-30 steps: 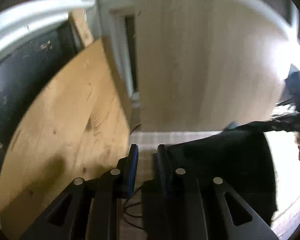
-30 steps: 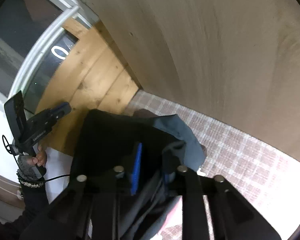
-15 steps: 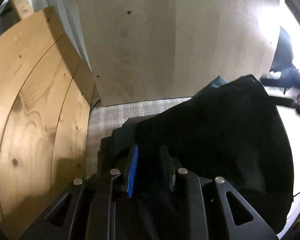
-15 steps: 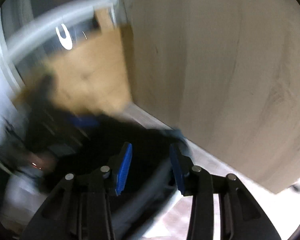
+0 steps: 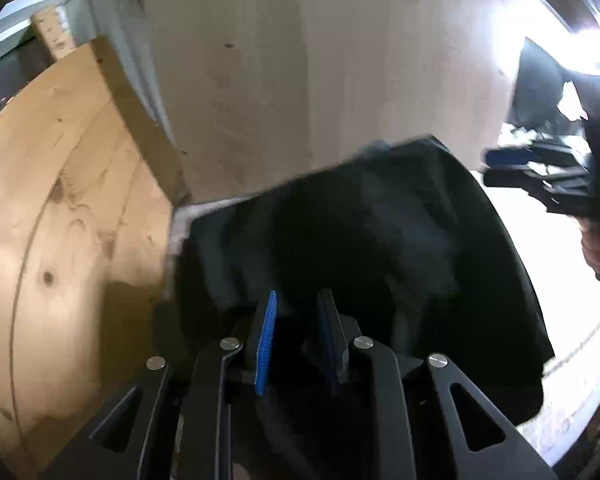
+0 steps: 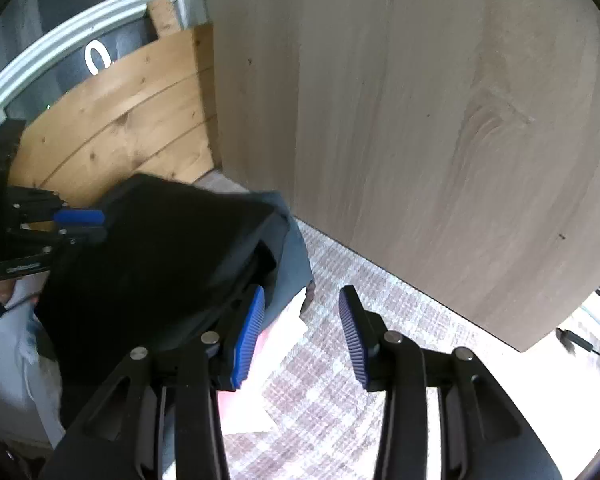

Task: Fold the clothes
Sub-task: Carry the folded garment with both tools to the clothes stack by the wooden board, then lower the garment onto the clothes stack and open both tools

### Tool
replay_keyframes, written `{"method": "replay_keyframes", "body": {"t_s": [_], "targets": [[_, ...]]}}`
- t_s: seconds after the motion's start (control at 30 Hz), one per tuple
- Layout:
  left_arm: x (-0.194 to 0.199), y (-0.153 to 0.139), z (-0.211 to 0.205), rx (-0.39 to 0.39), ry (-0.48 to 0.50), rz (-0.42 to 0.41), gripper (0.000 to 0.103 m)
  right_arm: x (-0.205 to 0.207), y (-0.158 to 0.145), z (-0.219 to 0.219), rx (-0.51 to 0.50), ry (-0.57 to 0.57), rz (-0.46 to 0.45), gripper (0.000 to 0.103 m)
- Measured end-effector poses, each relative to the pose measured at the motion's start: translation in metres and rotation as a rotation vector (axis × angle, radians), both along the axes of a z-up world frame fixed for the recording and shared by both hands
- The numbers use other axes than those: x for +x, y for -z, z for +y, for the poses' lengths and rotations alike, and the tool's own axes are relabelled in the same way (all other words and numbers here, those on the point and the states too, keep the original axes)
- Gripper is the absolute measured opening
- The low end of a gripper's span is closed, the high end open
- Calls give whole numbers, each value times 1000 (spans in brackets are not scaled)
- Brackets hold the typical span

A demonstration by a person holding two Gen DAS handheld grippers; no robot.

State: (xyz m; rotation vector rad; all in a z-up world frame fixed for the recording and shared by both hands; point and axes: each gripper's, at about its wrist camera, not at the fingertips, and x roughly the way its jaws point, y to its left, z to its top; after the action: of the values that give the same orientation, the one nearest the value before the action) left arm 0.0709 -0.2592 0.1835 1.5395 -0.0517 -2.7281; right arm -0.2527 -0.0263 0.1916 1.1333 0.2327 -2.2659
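Checked cloth [image 6: 340, 380] covers the surface below a pale wooden panel [image 6: 420, 120], and the dark garment [image 6: 152, 264] lies bunched on it. The right gripper [image 6: 302, 336] has just widened its jaws, empty, with the garment to its left. The left gripper [image 5: 296, 336] seems clamped on the garment's near edge, though darkness hides the contact.

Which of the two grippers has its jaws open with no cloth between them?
The right gripper: only checked mat between its jaws. The left gripper pinches the black garment.
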Motion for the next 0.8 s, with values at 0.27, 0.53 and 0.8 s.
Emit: {"method": "replay_keyframes", "body": {"t_s": [0.27, 0.53, 0.8], "targets": [[-7, 2, 7, -17, 10, -32, 20, -9, 8, -19, -15, -89, -16, 39], [-6, 2, 10, 2, 12, -38, 21, -55, 15, -15, -43, 106, -3, 47], [-8, 6, 3, 32, 24, -36, 22, -48, 22, 51, -386, 165, -163, 47]]}}
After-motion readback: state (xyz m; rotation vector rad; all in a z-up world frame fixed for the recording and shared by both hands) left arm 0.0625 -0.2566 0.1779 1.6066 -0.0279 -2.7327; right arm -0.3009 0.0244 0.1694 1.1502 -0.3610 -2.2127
